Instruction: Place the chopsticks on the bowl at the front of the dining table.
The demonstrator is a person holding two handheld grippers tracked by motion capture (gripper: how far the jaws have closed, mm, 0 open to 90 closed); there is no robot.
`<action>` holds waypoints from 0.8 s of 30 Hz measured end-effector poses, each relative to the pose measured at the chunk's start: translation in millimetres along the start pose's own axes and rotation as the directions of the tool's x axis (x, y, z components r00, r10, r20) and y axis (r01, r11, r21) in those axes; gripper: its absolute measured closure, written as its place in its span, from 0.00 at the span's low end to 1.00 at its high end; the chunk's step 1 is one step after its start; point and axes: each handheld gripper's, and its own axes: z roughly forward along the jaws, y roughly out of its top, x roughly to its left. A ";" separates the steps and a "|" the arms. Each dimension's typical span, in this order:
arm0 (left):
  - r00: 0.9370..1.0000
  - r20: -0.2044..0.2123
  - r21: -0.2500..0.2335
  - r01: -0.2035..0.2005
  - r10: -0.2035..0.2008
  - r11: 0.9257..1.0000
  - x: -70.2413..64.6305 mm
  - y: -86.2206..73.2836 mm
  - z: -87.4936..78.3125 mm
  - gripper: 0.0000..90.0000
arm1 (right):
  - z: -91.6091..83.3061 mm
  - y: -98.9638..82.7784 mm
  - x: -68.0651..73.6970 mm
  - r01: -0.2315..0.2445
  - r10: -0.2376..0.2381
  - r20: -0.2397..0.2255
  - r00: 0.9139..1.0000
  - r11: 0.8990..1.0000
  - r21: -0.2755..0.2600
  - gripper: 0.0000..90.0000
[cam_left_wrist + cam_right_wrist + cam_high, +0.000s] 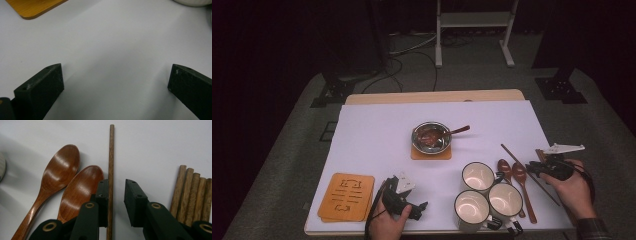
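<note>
**Right gripper straddling a chopstick**

I am holding my right gripper [117, 195] low over the white table [377, 145], its jaws narrowed around a single chopstick [111, 157]; the stick is lying flat on the sheet between the jaws, touching the left one, with a gap to the right one, so I am not pinching it yet; two spoons [62, 170] are lying just beside it on one side, and a bundle of chopsticks [192, 192] is lying on the other; three mugs [478, 176] are standing near the spoons; I am resting my left gripper [115, 85] on bare sheet near a wooden coaster [32, 7], jaws spread wide and gripping nothing; a bowl [431, 136] is sitting mid-table.
</note>
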 end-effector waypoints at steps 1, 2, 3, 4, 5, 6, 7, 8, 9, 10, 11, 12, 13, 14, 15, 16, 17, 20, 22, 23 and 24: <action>1.000 0.000 0.000 0.000 0.000 1.000 0.0 0.0 0.0 0.00 | 0.0 0.0 0.0 0.000 0.000 0.000 1.000 1.000 0.000 0.81; 1.000 0.000 0.000 0.000 0.000 1.000 0.0 0.0 0.0 0.00 | 0.4 -0.1 0.1 -0.002 0.002 0.000 1.000 1.000 0.003 0.81; 1.000 0.000 0.000 0.000 0.000 1.000 0.0 0.0 0.0 0.00 | 0.7 -0.1 0.1 -0.001 0.001 -0.003 1.000 1.000 0.003 0.81; 1.000 0.000 0.000 0.000 0.000 1.000 0.0 0.0 0.0 0.00 | 1.0 -0.1 0.5 -0.001 0.001 -0.004 1.000 1.000 0.006 0.82; 1.000 0.000 0.000 0.001 -0.001 1.000 0.0 0.0 0.0 0.00 | 1.0 -0.1 0.5 -0.001 0.001 -0.004 1.000 1.000 0.006 0.82; 1.000 0.000 0.000 0.000 0.000 1.000 0.0 0.0 0.0 0.00 | 1.3 -0.3 0.2 0.002 -0.002 -0.005 1.000 1.000 0.008 0.82; 1.000 0.000 0.000 0.000 0.000 1.000 0.0 0.0 0.0 0.00 | 1.7 -0.6 -0.1 0.002 -0.002 -0.005 1.000 1.000 0.010 0.82; 1.000 0.000 0.000 0.000 0.000 1.000 0.0 0.0 0.0 0.00 | 2.5 -1.3 -0.6 0.001 -0.001 -0.005 1.000 1.000 0.015 0.82; 1.000 0.000 0.000 0.001 -0.001 1.000 0.0 0.0 0.0 0.00 | 2.5 -1.3 -0.6 0.001 -0.001 -0.005 1.000 1.000 0.015 0.82; 1.000 0.000 -0.001 0.001 -0.001 1.000 -0.1 0.0 0.1 0.00 | 3.0 -1.9 -1.0 0.000 0.000 -0.006 1.000 1.000 0.020 0.82; 1.000 0.000 -0.001 0.001 -0.001 1.000 -0.1 0.0 0.1 0.00 | 3.0 -1.9 -1.0 0.000 0.000 -0.006 1.000 1.000 0.020 0.82; 1.000 0.000 0.000 0.000 0.000 1.000 0.0 0.0 0.0 0.00 | 3.2 -2.2 -1.0 -0.002 0.002 -0.007 1.000 1.000 0.022 0.82; 1.000 0.000 0.000 0.001 -0.001 1.000 0.0 0.0 0.0 0.00 | 3.4 -2.3 -0.9 -0.001 0.001 -0.007 1.000 1.000 0.025 0.82; 1.000 0.001 -0.001 0.001 -0.001 1.000 0.0 0.0 0.1 0.00 | 3.6 -2.4 -0.8 -0.002 0.002 -0.009 1.000 1.000 0.026 0.82; 1.000 0.000 -0.001 0.002 -0.002 1.000 -0.1 0.0 0.1 0.00 | 3.9 -2.4 -0.9 0.001 -0.001 -0.010 1.000 1.000 0.026 0.82; 1.000 0.000 -0.001 0.001 -0.001 1.000 0.0 0.0 0.1 0.00 | 4.2 -2.4 -0.6 0.002 -0.001 -0.009 1.000 1.000 0.029 0.82; 1.000 0.000 -0.001 0.002 -0.002 1.000 0.0 0.0 0.1 0.00 | 4.6 -2.4 -0.7 0.004 -0.004 -0.008 1.000 1.000 0.031 0.82; 1.000 0.000 0.000 0.001 -0.001 1.000 0.0 0.0 0.0 0.00 | 5.7 -2.9 -1.4 0.007 -0.006 -0.004 1.000 0.999 0.036 0.82; 1.000 0.000 0.000 0.001 -0.001 1.000 0.0 0.0 0.0 0.00 | 6.8 -3.3 -2.1 0.008 -0.008 0.007 1.000 0.999 0.041 0.83; 1.000 0.000 0.000 0.001 -0.001 1.000 0.0 0.0 0.0 0.00 | 6.9 -3.5 -2.6 0.006 -0.006 0.008 1.000 0.999 0.042 0.84; 1.000 0.000 0.000 0.001 -0.001 1.000 0.0 0.0 0.1 0.00 | 6.9 -3.5 -2.6 0.006 -0.006 0.008 1.000 0.999 0.042 0.84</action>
